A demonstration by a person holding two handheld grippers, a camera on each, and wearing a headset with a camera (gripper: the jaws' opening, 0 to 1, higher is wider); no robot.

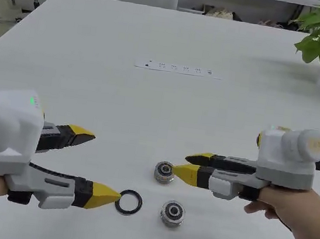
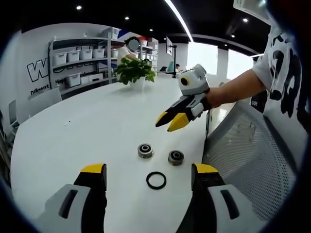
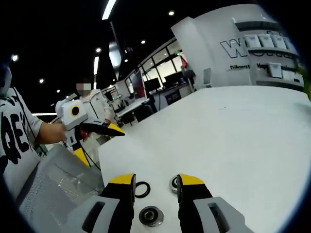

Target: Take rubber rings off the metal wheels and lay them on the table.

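Left gripper (image 1: 105,167) and right gripper (image 1: 181,163) both hang spread and empty; I reckon a sloppy pinch could skid the nearer metal wheel (image 1: 172,212) off the near edge of the table (image 1: 149,112).

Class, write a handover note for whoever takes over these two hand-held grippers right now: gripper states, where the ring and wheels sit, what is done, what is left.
Left hand-held gripper: open, empty, lower tip beside the rubber ring.
Right hand-held gripper: open, empty, tips just right of the farther metal wheel.
Things: the ring lies flat on the table, off any wheel. The nearer metal wheel sits to its right, apart from the farther one.
Done: one ring off and laid down.
Left: check both wheels for rings; these views are too small to tell.
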